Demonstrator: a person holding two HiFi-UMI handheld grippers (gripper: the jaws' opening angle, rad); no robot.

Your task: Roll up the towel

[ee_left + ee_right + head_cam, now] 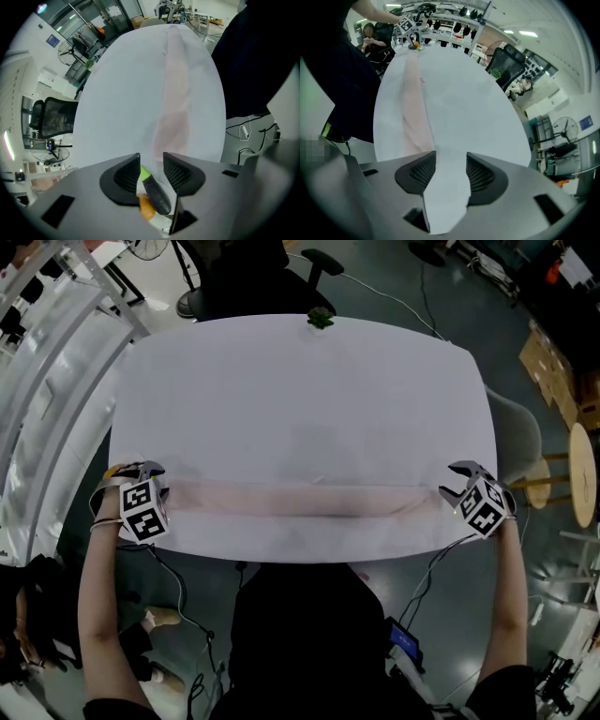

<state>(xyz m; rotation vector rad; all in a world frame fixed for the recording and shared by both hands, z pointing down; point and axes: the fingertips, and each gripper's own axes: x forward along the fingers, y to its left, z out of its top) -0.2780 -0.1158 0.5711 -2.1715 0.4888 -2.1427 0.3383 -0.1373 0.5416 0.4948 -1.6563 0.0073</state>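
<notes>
Pale pink and limp, the towel [300, 500] lies as one long, narrow band across the near part of the white table [300, 381], reaching almost from one gripper to the other; whether it is rolled tight or only folded I cannot tell. It looks light and soft, likely to sag and slip loose unless both ends are carried together, so the two end edges seem the sensible places to pinch. The left gripper [142, 472] hangs over the band's left end and the right gripper [461, 481] over its right end, both pointing steeply down, with bare forearms spread wide on either side of a dark torso. Both sets of jaws stand partly apart with no cloth between the pads. The right gap shows only bare tabletop, while a dark stub with a green tip [152, 190] sits low near the root of the left jaws.
</notes>
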